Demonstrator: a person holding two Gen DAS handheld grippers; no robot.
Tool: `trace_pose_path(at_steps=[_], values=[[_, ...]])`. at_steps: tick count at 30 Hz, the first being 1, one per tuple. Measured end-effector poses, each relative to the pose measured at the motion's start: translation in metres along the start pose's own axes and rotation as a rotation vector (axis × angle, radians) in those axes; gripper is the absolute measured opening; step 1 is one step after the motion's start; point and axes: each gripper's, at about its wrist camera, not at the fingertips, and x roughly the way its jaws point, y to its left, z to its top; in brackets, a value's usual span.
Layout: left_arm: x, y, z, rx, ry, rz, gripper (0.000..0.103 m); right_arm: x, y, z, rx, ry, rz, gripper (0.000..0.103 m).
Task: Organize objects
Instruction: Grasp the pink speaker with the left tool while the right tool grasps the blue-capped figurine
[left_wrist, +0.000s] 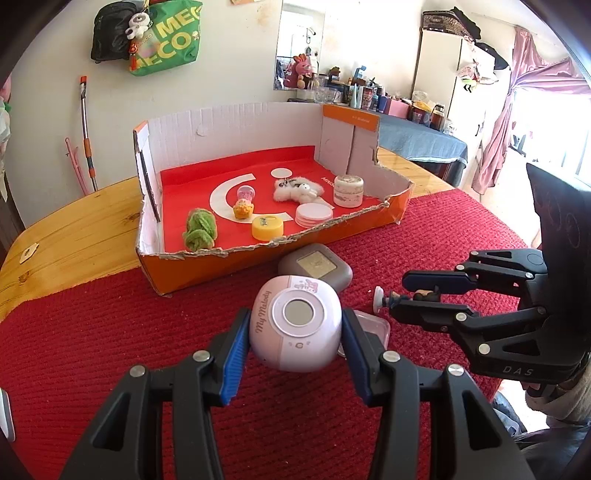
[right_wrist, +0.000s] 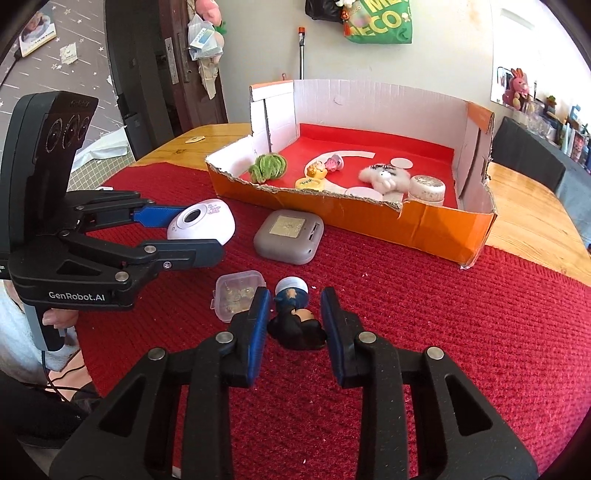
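My left gripper (left_wrist: 295, 332) is shut on a round pink "My Melody" device (left_wrist: 295, 325), its blue pads pressing both sides; the right wrist view shows the left gripper (right_wrist: 190, 234) and the device (right_wrist: 201, 223) low over the red cloth. My right gripper (right_wrist: 295, 325) is shut on a small figurine (right_wrist: 295, 314) with a dark body, blue hair and a white base, which lies on its side. The right gripper (left_wrist: 400, 295) and the figurine (left_wrist: 388, 297) also appear in the left wrist view. An orange cardboard box (left_wrist: 258, 258) stands open behind both.
A grey square case (left_wrist: 316, 267) and a small clear plastic box (right_wrist: 238, 295) lie on the red knitted cloth (right_wrist: 443, 332) between the grippers and the box. Inside the box are a green plush (left_wrist: 199, 230), a yellow lid (left_wrist: 267, 227), a white plush (left_wrist: 297, 190) and a jar (left_wrist: 348, 190).
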Motion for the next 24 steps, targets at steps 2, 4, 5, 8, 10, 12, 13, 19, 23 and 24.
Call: trace_pose_path(at_steps=[2,4,5,8,10,12,13,19,23,24], values=[[0.001,-0.001,-0.003,-0.001,0.007,-0.004,0.050,0.003,0.000,-0.002,-0.003,0.010,-0.001,0.027],[0.005,0.000,-0.006,-0.003,0.021,-0.005,0.050,0.005,-0.001,-0.006,0.003,0.018,0.004,0.027],[0.007,0.000,-0.007,-0.006,0.027,-0.003,0.050,0.006,-0.001,-0.008,0.003,0.023,0.004,0.027],[0.010,0.003,-0.009,-0.021,0.033,-0.003,0.050,0.009,-0.001,-0.012,0.004,0.026,0.005,0.027],[0.011,0.006,-0.010,-0.035,0.039,-0.007,0.050,0.009,-0.002,-0.012,0.009,0.020,0.008,0.027],[0.013,0.009,-0.010,-0.044,0.050,-0.010,0.050,0.012,-0.004,-0.009,0.019,0.034,0.018,0.027],[0.015,0.010,-0.011,-0.049,0.059,-0.012,0.050,0.013,-0.003,-0.008,0.016,0.035,0.019,0.027],[0.016,0.010,-0.012,-0.047,0.059,-0.011,0.050,0.021,0.004,-0.003,-0.029,0.043,-0.013,0.029],[0.020,0.007,-0.010,-0.022,0.067,0.003,0.050,0.021,0.005,-0.004,-0.026,0.031,-0.018,0.029],[0.021,0.006,-0.010,-0.017,0.064,0.007,0.050,0.020,0.004,-0.005,-0.018,0.028,-0.014,0.029]])
